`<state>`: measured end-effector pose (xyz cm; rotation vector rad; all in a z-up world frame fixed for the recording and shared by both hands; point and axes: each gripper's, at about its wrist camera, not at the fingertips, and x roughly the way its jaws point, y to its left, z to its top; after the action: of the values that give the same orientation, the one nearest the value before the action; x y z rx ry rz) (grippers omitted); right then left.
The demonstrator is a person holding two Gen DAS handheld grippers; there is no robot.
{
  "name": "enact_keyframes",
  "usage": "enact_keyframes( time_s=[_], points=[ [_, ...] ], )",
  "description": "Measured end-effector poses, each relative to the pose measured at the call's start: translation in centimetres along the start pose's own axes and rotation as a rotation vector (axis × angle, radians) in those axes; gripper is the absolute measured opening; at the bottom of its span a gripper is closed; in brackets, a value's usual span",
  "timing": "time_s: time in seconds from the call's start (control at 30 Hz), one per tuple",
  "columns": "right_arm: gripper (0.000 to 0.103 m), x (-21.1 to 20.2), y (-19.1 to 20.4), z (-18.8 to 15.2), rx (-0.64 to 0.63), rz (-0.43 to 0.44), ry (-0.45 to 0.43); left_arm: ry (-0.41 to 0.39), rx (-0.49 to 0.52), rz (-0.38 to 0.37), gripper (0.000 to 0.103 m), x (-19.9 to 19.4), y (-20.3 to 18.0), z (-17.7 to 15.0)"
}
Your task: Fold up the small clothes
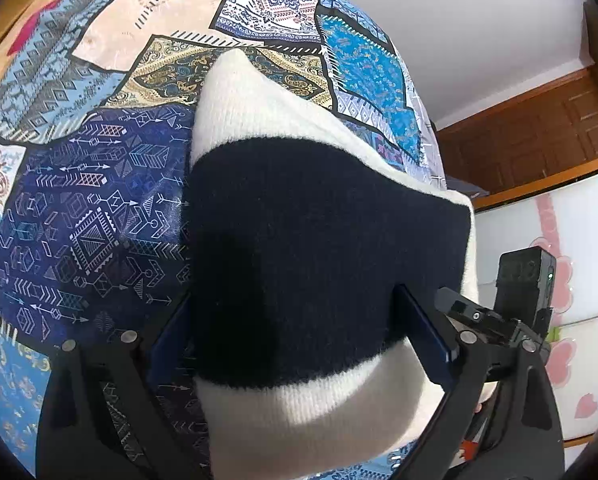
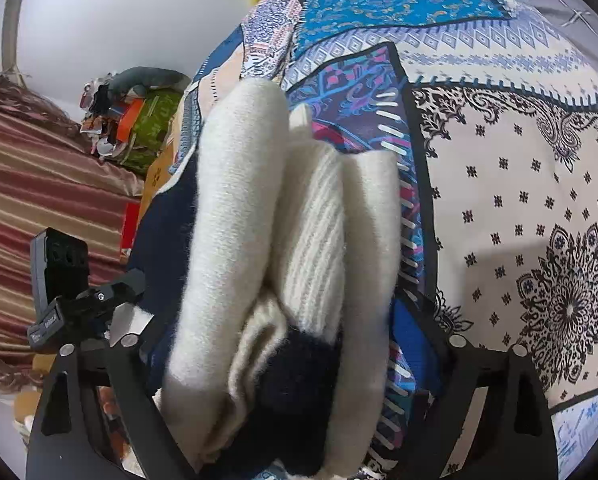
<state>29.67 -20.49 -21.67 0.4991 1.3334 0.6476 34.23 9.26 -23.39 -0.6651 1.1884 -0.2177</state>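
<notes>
A folded cream knit sweater [image 1: 283,400] with a wide navy band lies lengthwise on the patchwork bedspread [image 1: 91,216]. In the left wrist view my left gripper [image 1: 293,296] straddles its near end, the blue pads [image 1: 423,332] set wide and pressed against both sides of the navy band. The right wrist view shows the same sweater [image 2: 235,208] as a thick bundle of stacked cream layers with a navy edge. My right gripper [image 2: 275,312] holds it, jaws wide and the bundle filling the gap. Its left finger is hidden behind the knit.
The bedspread [image 2: 519,200] spreads out to the right of the bundle. A black device [image 1: 523,280] sits close at the right of the left wrist view. A wooden door [image 1: 539,132], a striped cover [image 2: 39,200] and a clutter pile [image 2: 139,120] lie beyond the bed.
</notes>
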Motion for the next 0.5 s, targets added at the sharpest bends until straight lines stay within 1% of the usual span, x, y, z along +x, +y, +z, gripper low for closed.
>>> enact_keyframes(
  time_s=[0.03, 0.07, 0.13, 0.2, 0.23, 0.3, 0.37, 0.5],
  points=[
    [0.081, -0.1, 0.1, 0.0, -0.005, 0.004, -0.002, -0.003, -0.005, -0.008, 0.095, -0.1, 0.1, -0.1],
    [0.078, -0.3, 0.2, 0.0, -0.013, 0.01, -0.004, -0.007, -0.008, -0.013, 0.092, -0.2, 0.3, -0.1],
    [0.065, -0.6, 0.7, 0.0, -0.037, 0.005, -0.008, -0.018, -0.003, -0.02, 0.086, -0.6, 0.2, -0.1],
    [0.058, -0.8, 1.1, 0.0, -0.055, -0.01, -0.013, -0.028, 0.017, -0.019, 0.078, -1.0, -0.1, -0.3],
    [0.054, -0.8, 1.3, 0.1, -0.059, -0.015, -0.015, -0.032, 0.025, -0.017, 0.076, -1.2, -0.2, -0.3],
    [0.05, -1.1, 1.9, 0.0, -0.082, -0.03, -0.022, -0.042, 0.045, -0.012, 0.069, -1.8, -0.7, -0.4],
    [0.047, -1.1, 2.1, 0.2, -0.093, -0.038, -0.028, -0.049, 0.063, -0.009, 0.065, -2.3, -1.1, -0.6],
    [0.044, -1.8, 2.9, 0.3, -0.11, -0.042, -0.047, -0.072, 0.092, -0.013, 0.06, -3.5, -2.0, -0.7]
  ],
)
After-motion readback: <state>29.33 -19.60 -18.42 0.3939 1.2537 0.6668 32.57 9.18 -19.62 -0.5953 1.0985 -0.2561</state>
